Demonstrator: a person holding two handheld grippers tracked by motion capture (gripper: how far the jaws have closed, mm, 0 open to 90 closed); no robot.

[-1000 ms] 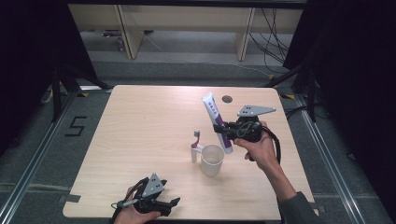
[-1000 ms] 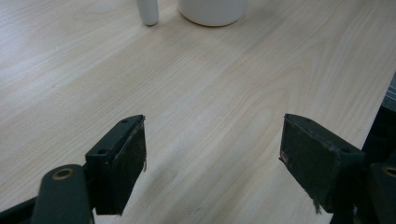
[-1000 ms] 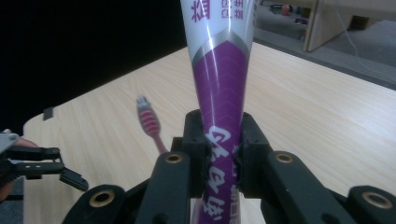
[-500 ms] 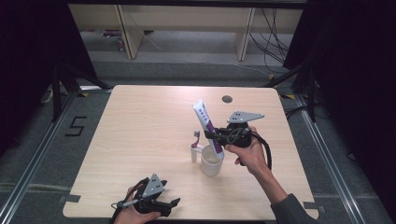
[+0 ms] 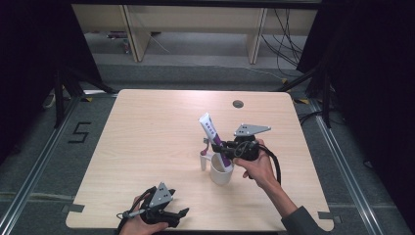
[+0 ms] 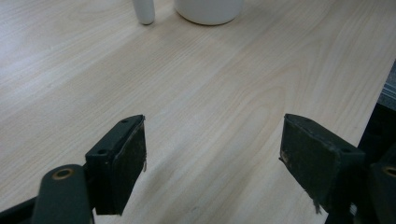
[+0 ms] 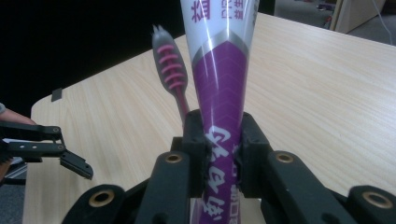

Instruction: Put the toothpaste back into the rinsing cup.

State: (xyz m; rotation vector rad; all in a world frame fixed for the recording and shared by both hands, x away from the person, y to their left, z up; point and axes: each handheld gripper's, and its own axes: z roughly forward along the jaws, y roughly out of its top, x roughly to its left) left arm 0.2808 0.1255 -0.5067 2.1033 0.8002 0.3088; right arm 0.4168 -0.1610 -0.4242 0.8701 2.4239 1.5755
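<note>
Toothpaste tube [image 5: 211,132] sits clamped in my right hand-held gripper [image 5: 226,148], a little right of centre in the high view, tilted so its flat crimped end leans toward the upper left of the frame. In the right gripper view the jaws pinch the purple lower part of the tube from both sides, with the grey and pink toothbrush [image 7: 172,74] standing just behind it. The white cup [image 5: 221,171] waits directly below my grip, and the toothbrush handle seems to rise from it, though I cannot see the cup's inside.

I judge the step in hand to be lowering the tube into the cup. To do it well I should bring the tube's lower end over the open mouth, clear of the rim, and straighten it a little so it slides in beside the brush rather than knocking it. I should let go only once the tube rests on the bottom, since the light cup could tip.

My left hand-held gripper [image 5: 169,215] rests at the lower left of the surface [image 5: 147,127], jaws spread wide with nothing between them.
</note>
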